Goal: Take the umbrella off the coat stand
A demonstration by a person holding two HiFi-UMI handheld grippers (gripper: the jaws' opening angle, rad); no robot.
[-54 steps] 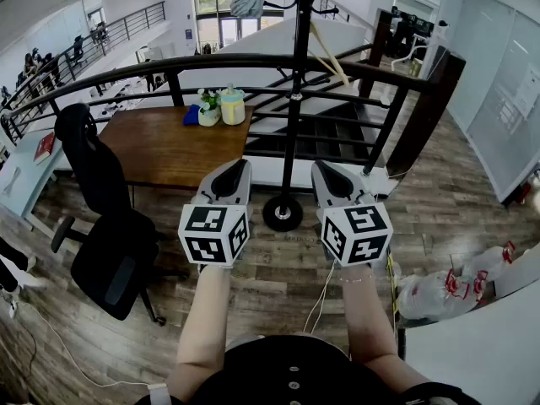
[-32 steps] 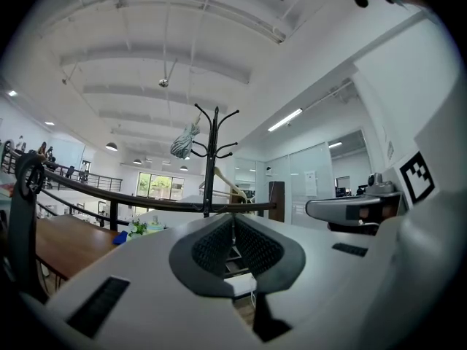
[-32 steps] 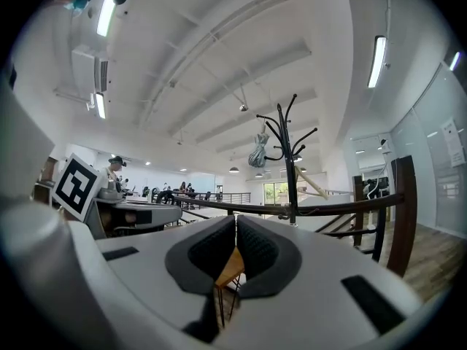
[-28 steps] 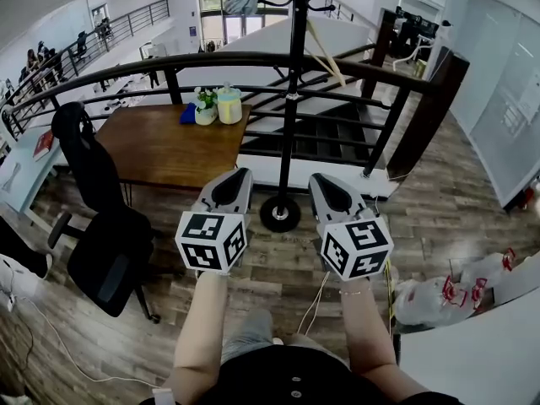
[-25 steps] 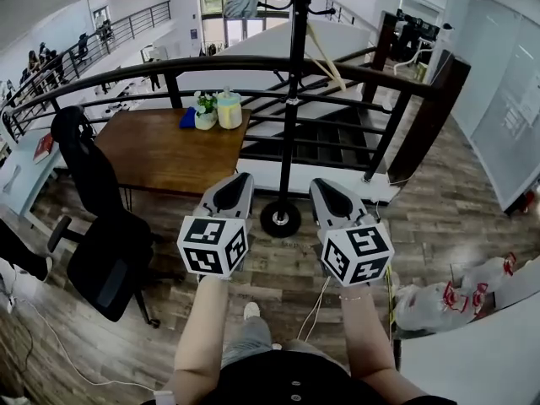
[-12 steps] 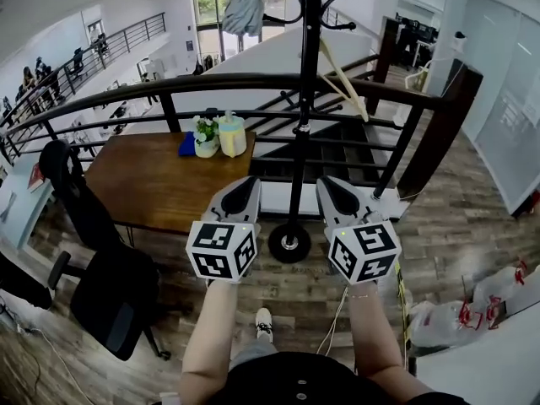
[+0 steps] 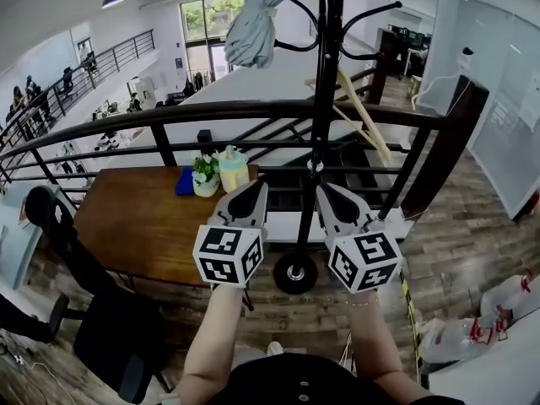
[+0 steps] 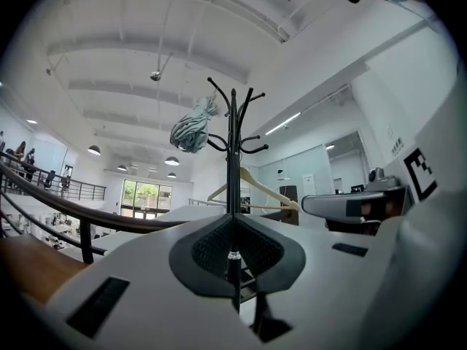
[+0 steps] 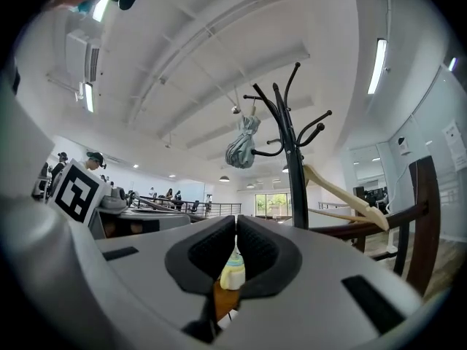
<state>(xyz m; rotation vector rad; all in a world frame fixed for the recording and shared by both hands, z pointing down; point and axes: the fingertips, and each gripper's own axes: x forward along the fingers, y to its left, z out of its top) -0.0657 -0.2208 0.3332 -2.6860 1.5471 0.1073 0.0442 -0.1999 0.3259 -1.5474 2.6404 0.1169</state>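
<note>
A folded grey-blue umbrella (image 7: 253, 19) hangs from an upper left hook of the black coat stand (image 7: 324, 99). In the head view my left gripper (image 7: 256, 189) and right gripper (image 7: 326, 191) are side by side at waist height, one on each side of the pole and well below the umbrella. Both point level toward the stand, shut and empty. The left gripper view has the umbrella (image 8: 193, 128) high above its shut gripper (image 8: 233, 222), with the stand (image 8: 233, 144) straight ahead. From the right gripper (image 9: 236, 223), the umbrella (image 9: 243, 143) hangs left of the stand (image 9: 292, 166).
A wooden hanger (image 7: 359, 104) hangs on the stand's right side. The stand's round base (image 7: 295, 273) sits by a black railing (image 7: 169, 115). To the left stands a wooden table (image 7: 126, 230) with a bottle (image 7: 234, 170) and a plant pot. An office chair (image 7: 101, 327) is at lower left and white bags (image 7: 494, 315) at right.
Both grippers have moved forward toward the coat stand and risen a little. The stand and table are nearer, and the umbrella has come fully into the head view. Both grippers stayed shut.
</note>
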